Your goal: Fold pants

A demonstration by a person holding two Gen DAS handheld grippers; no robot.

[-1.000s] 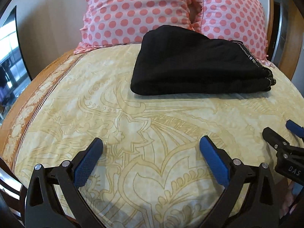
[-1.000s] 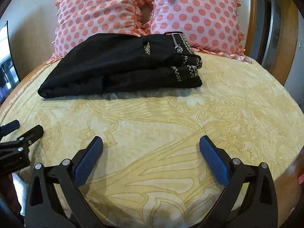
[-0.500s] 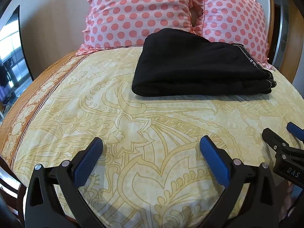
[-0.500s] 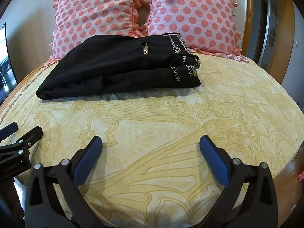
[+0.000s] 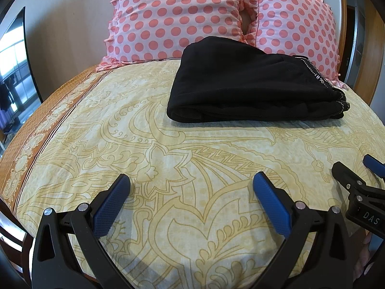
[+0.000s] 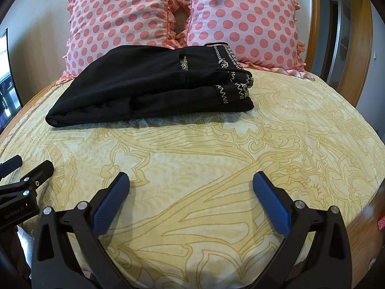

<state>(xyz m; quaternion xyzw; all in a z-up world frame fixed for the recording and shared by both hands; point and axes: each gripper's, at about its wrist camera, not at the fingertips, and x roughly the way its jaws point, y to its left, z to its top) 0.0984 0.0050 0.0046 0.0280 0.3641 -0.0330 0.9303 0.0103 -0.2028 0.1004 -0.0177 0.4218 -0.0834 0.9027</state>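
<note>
Since the pants [image 5: 252,89] already lie as a compact folded stack, I judge the fold essentially done; any coming move would be a tidy-up or a lift of that stack.

Key relation: the stack is ahead of both claws and well apart from them, up near the pillows. From the left gripper [image 5: 191,187] it sits ahead and to the right; from the right gripper [image 6: 191,186] it sits ahead and to the left. So it lies roughly between the two lines of sight. Long axis runs crosswise to both claws. The rounded fold end points to the left side, the trimmed waistband end [image 6: 234,82] to the right. Left claw is nearer the fold end, right claw nearer the waistband end; overall neither looks clearly closer.

Claw state: both have fingers spread wide, nothing between them, hovering over bare bedspread [image 5: 168,159] near the bed's front edge. Each claw shows at the edge of the other's view, side by side, not touching.

Counts: one pair of pants, two polka-dot pillows [image 6: 120,19] [image 6: 243,19] touching the stack's far side, one bedspread, two grippers.

A screen-like panel [image 5: 14,67] sits far left; detail unclear.
</note>
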